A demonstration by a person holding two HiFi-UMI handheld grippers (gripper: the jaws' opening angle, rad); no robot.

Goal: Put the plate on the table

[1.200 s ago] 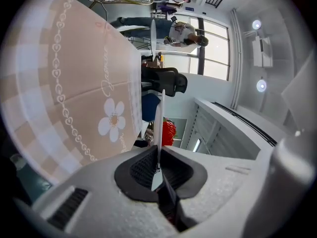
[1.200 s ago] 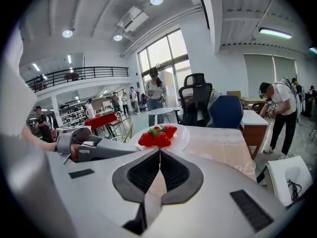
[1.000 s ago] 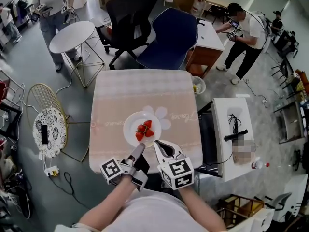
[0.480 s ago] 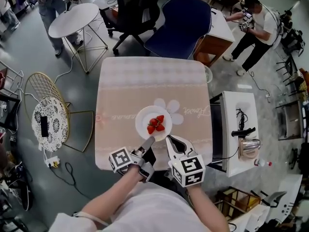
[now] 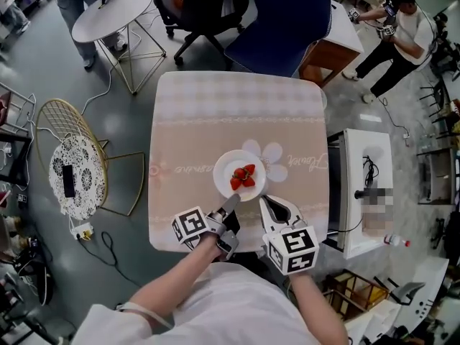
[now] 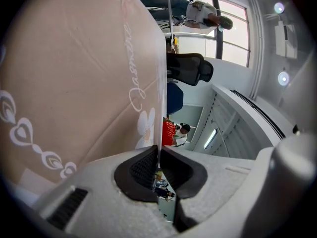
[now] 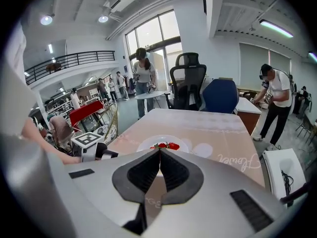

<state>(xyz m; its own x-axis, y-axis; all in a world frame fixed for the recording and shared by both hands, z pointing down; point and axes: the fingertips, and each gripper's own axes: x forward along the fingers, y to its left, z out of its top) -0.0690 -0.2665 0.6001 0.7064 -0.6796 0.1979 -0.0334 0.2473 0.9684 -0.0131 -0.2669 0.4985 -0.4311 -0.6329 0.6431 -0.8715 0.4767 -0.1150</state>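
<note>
At centre frame in the head view, the plate (image 5: 227, 165) of strawberries (image 5: 243, 177) appears to rest on the table (image 5: 187, 121). In the left gripper view the left gripper (image 6: 158, 160) pinches its rim, so I'd keep it level and let go gently. In the right gripper view, lower middle, the right gripper (image 7: 159, 153) is closed and empty.

The plate (image 5: 224, 169) is plain white and the strawberries (image 5: 243, 177) on it are bright red. The tablecloth (image 5: 201, 121) is pale beige-pink, with a faint check band along its upper edge and a white flower print right of the plate. The left gripper (image 5: 232, 200) and right gripper (image 5: 265, 201) are light grey with black pads, and their cubes bear black-and-white square markers. The chair (image 5: 287, 20) at top centre is dark blue.
</note>
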